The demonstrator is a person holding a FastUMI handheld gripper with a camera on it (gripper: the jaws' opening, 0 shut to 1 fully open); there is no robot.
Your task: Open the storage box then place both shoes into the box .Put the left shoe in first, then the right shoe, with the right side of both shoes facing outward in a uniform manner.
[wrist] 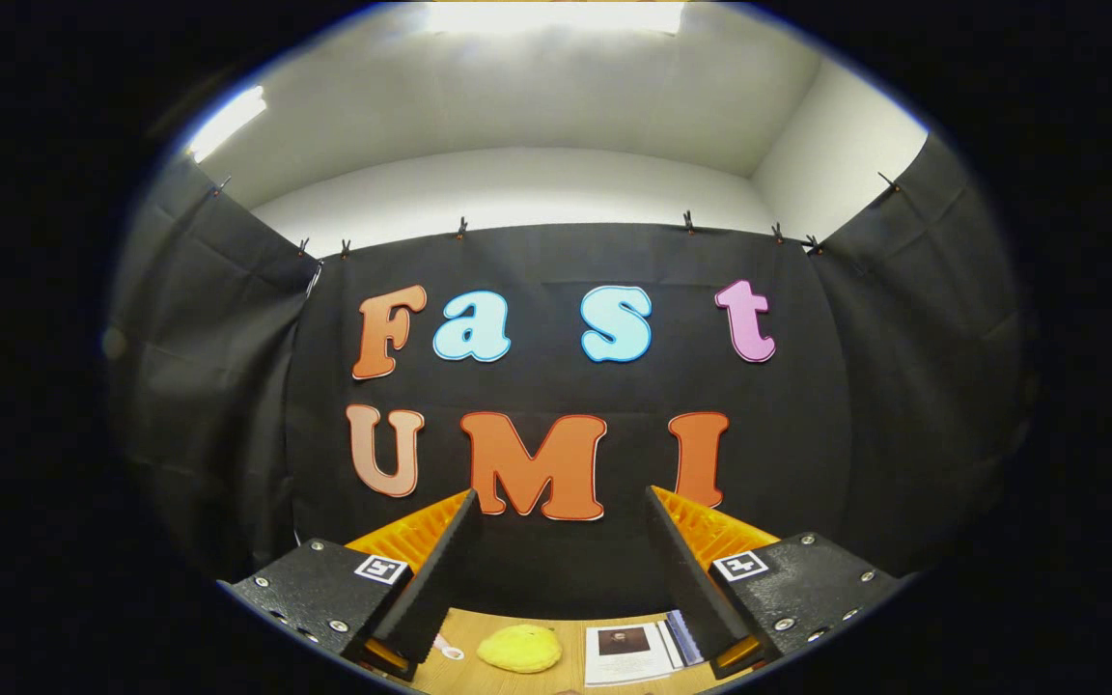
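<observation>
Two gripper fingers (440, 569) rise from the bottom of the gripper view, spread wide apart with nothing held between them; the gripper (561, 507) is plainly open. Each finger is carried on a dark block (319, 584) studded with small screws and bearing a square fiducial marker (381, 569) on its upper face. Beneath and between the fingers lies a strip of light wooden tabletop (556, 642). On it, between the two fingers and closer to the left one, rests a soft yellow object (519, 648) (lumpy in outline, its nature not discernible). Just beside it, toward the right finger, lies a white printed sheet (625, 653) with a small dark picture on it, touching or slightly overlapping a second printed item (681, 637) whose edge passes under the right finger. A small pale object (450, 652) sits on the wood near the left finger's base.

Beyond the fingers hangs the booth's black cloth wall (807, 434), clipped along its top edge by small clamps (461, 228). Above it, white wall panels (537, 183) meet a ceiling with a bright light strip (556, 14). Neither the storage box nor either shoe can be located among the things ahead of the gripper; the fingers point level at the cloth wall, above the tabletop.
</observation>
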